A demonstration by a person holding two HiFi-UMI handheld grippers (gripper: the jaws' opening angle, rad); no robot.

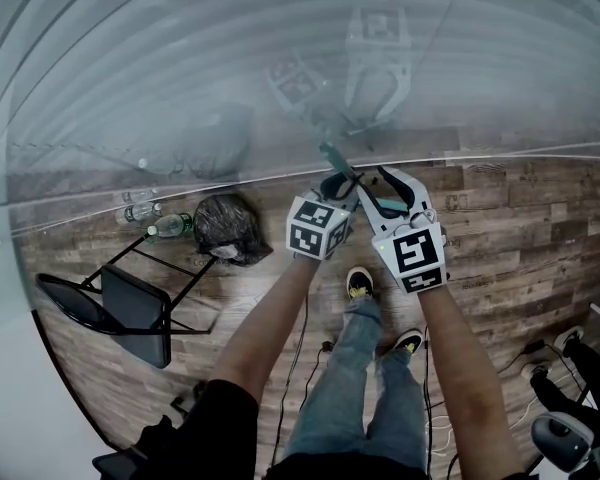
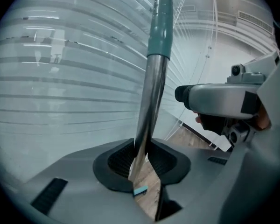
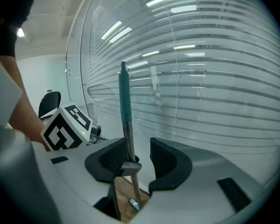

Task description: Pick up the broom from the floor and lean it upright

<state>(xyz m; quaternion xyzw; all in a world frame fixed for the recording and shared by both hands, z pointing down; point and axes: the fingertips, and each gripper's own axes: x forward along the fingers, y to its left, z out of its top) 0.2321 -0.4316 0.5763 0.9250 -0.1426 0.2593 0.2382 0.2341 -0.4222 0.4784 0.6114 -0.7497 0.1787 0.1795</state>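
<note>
The broom's metal handle with its teal grip stands nearly upright in front of the striped glass wall. In the head view only the teal top shows, just above both grippers; the broom head is hidden. My left gripper is shut on the metal shaft, both dark pads against it. My right gripper stands open around the same handle, which runs close to its left pad with a wide gap on the right. The two grippers sit side by side.
The frosted glass wall rises straight ahead. On the wood floor to the left are a black folding chair, a black bag and plastic bottles. The person's shoes are below the grippers. Cables and gear lie at the lower right.
</note>
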